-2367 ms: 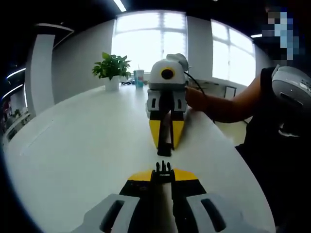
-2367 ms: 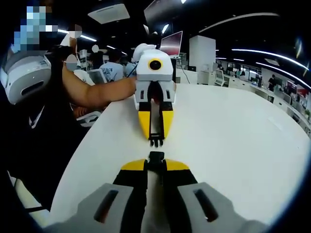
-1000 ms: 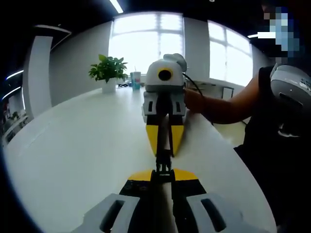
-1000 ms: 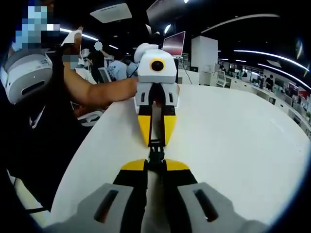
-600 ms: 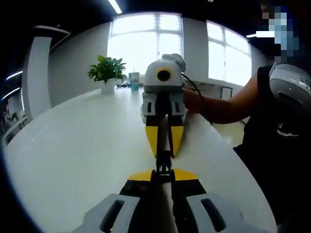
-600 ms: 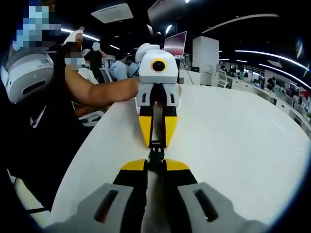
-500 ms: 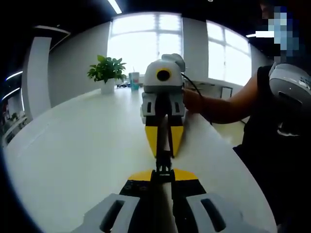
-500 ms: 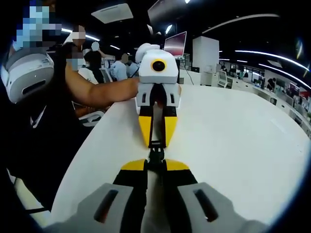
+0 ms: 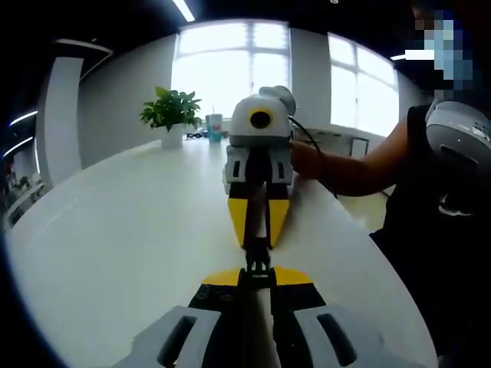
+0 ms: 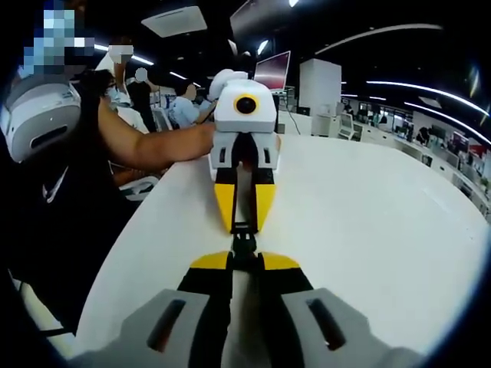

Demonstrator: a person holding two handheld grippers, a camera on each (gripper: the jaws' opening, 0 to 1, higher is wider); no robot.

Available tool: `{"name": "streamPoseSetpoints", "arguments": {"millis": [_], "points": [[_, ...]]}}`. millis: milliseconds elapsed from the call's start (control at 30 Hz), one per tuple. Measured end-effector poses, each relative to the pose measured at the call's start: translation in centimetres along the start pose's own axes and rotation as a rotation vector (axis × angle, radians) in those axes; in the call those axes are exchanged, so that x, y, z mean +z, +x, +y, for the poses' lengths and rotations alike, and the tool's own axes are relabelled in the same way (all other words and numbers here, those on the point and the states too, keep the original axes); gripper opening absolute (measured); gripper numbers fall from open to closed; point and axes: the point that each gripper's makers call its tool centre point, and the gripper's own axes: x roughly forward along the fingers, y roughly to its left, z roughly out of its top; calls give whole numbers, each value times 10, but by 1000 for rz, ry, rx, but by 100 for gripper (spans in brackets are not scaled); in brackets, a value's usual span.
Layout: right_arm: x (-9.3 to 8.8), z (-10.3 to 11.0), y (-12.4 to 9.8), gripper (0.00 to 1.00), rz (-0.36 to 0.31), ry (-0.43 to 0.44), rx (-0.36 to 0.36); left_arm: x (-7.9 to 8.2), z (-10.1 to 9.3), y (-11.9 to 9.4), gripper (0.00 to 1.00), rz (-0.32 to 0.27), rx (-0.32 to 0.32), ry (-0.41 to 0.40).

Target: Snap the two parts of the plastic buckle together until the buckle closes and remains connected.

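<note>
Two claws (image 9: pixel 258 277) (image 10: pixel 243 262), one buckle (image 9: pixel 258 257) (joined)

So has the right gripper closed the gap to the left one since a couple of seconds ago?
Yes. The right gripper came toward the left gripper; the buckle halves now meet.

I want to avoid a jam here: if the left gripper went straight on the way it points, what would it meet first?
The left gripper, shut on its buckle half, would likely meet the right gripper head-on; the two buckle parts already seem to touch between them.
</note>
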Motion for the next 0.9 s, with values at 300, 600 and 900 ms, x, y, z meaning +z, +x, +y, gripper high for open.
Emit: {"name": "streamPoseSetpoints", "arguments": {"millis": [300,600,900], "points": [[0,1,0,10,8,16,8,0,-1,1,10,2,-6,3],[2,2,2,8,21,-15,11,2,-2,5,8,11,-8,-11],[1,0,2,7,20,15,10,2,-2,6,8,16,7,6]]}}
